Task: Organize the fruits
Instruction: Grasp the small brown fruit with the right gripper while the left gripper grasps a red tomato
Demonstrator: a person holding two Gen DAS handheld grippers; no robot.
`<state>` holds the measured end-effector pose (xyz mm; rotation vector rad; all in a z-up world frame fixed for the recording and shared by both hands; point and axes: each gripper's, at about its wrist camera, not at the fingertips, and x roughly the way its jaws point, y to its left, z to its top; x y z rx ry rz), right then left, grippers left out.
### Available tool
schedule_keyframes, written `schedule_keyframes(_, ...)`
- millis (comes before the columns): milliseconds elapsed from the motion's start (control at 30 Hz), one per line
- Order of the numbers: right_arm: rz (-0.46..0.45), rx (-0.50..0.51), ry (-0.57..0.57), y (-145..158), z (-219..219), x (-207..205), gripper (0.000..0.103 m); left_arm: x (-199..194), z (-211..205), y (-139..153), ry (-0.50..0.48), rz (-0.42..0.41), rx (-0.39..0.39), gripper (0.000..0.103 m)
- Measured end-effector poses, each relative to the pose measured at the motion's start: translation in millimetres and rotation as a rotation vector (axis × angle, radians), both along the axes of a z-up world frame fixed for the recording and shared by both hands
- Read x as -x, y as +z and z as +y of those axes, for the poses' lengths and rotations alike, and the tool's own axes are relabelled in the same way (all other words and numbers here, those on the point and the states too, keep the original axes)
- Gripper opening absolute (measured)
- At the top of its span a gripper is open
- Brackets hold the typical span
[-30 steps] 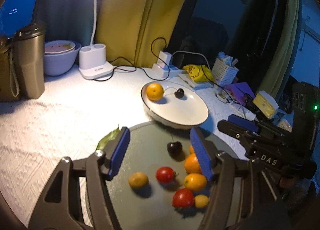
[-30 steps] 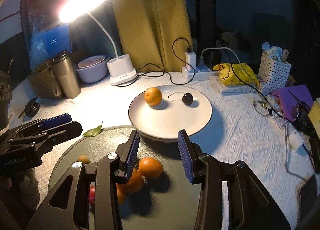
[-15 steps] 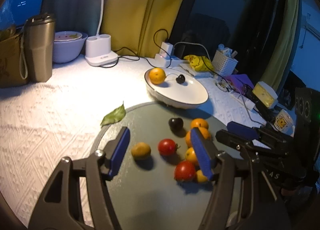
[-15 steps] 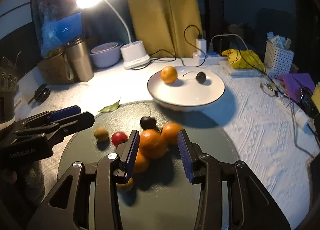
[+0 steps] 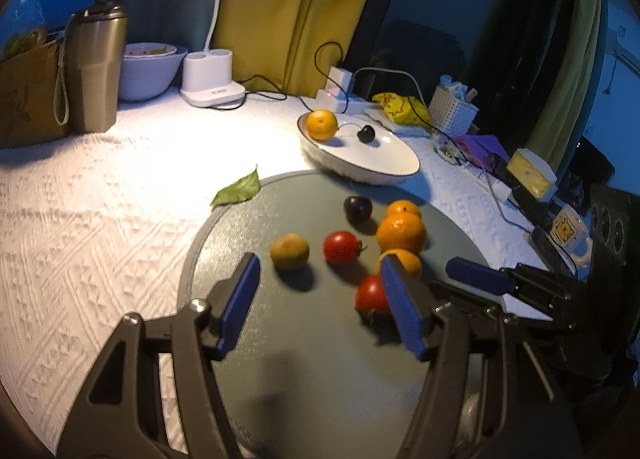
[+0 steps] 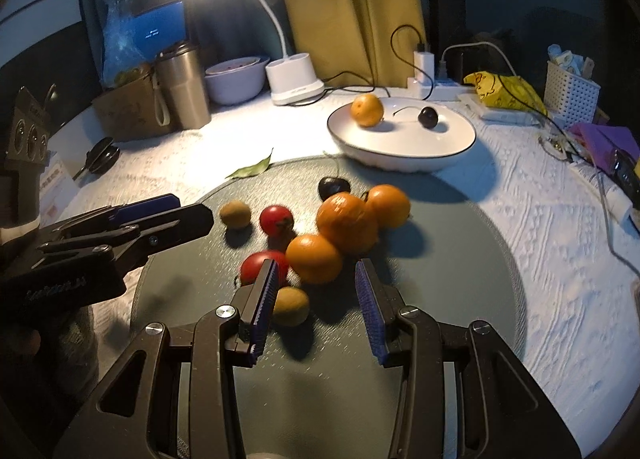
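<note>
Fruits: three oranges point(image 6: 346, 221), two tomatoes point(image 6: 276, 219), two small brown fruits point(image 6: 235, 213) and a dark cherry point(image 6: 332, 186) clustered on your grey round mat point(image 6: 460, 259). At 12 o'clock, the white plate point(image 6: 400, 147) holds one orange point(image 6: 367, 110) and one cherry point(image 6: 428, 117). Your left gripper point(image 5: 316, 299) and right gripper point(image 6: 316, 301) hover spread, pinching nothing.

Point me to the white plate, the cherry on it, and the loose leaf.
white plate point(image 6: 404, 157): right wrist view, bare front inside.
cherry on the plate point(image 6: 428, 116): right wrist view, middle of the dark fruit.
leaf point(image 5: 239, 192): left wrist view, centre of the blade.
</note>
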<state>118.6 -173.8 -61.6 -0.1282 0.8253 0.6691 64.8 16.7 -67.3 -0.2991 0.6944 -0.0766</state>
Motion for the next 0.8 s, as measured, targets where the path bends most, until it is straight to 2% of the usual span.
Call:
schedule_keyframes(433, 0.054, 0.039, 0.038, -25, 10, 6, 0.042, 3, -5, -6, 0.000, 0.025, -0.012, 0.064)
schedule_keyframes(567, 0.052, 0.036, 0.066, -26, 12, 7, 0.026, -2, -9, -8, -0.007, 0.038, -0.024, 0.064)
schedule_keyframes(800, 0.053, 0.011, 0.081, -23, 6, 5, 0.026, -10, -23, -8, -0.032, 0.056, -0.057, 0.064)
